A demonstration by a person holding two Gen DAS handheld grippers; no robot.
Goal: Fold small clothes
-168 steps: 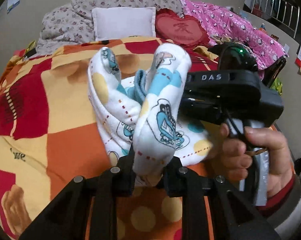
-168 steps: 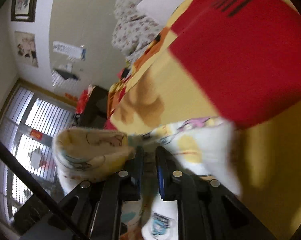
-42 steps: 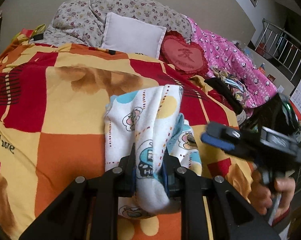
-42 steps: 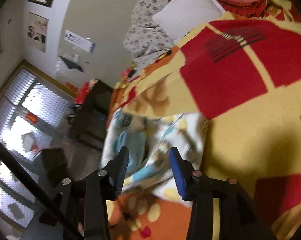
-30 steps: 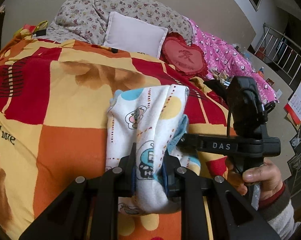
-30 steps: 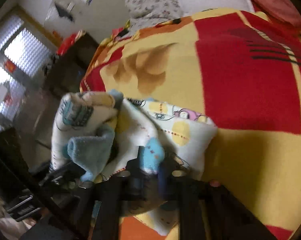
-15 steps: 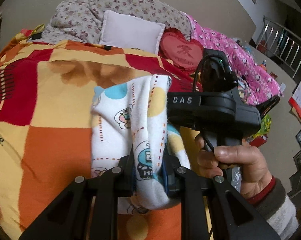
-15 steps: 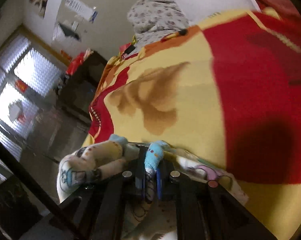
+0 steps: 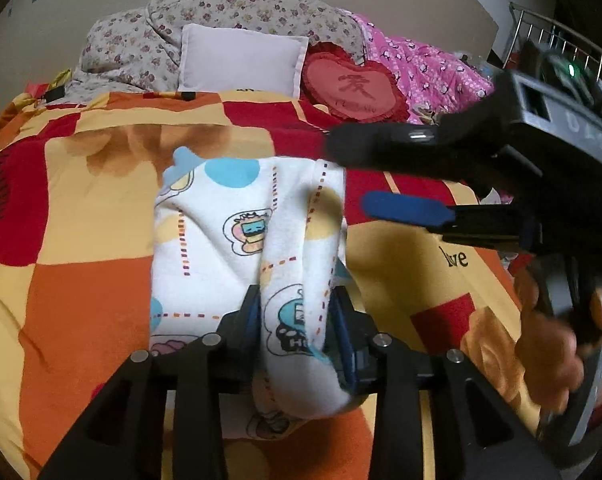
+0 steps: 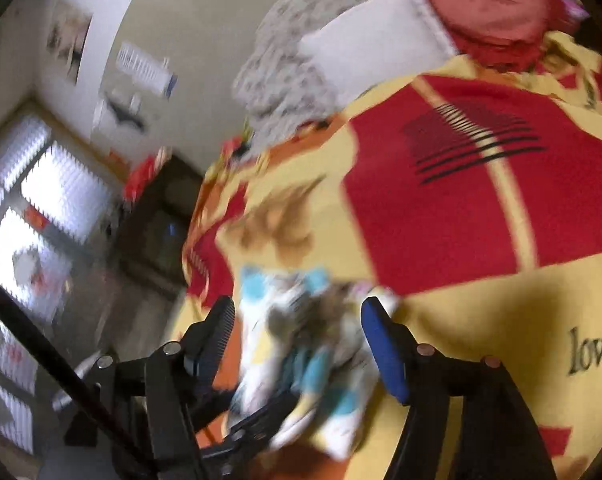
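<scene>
A small white baby garment point(image 9: 237, 240) with cartoon prints and blue and yellow dots lies folded on the checked bedspread point(image 9: 81, 312). My left gripper point(image 9: 297, 312) is shut on a thick fold at its near edge. My right gripper point(image 9: 351, 172) is open and empty, hovering just right of the garment's far right corner. In the blurred right wrist view the right gripper point(image 10: 297, 312) stands wide open above the bundled garment point(image 10: 301, 344).
At the head of the bed lie a white pillow point(image 9: 241, 60), a red heart cushion point(image 9: 353, 88), a floral quilt point(image 9: 141, 40) and a pink quilt point(image 9: 433, 64). A metal rail point(image 9: 557, 40) stands at the far right. A dark cabinet point(image 10: 157, 232) and window are left of the bed.
My right gripper has let go of the garment, opened and drawn back to the right. The garment now lies flatter, still pinched by my left gripper.
</scene>
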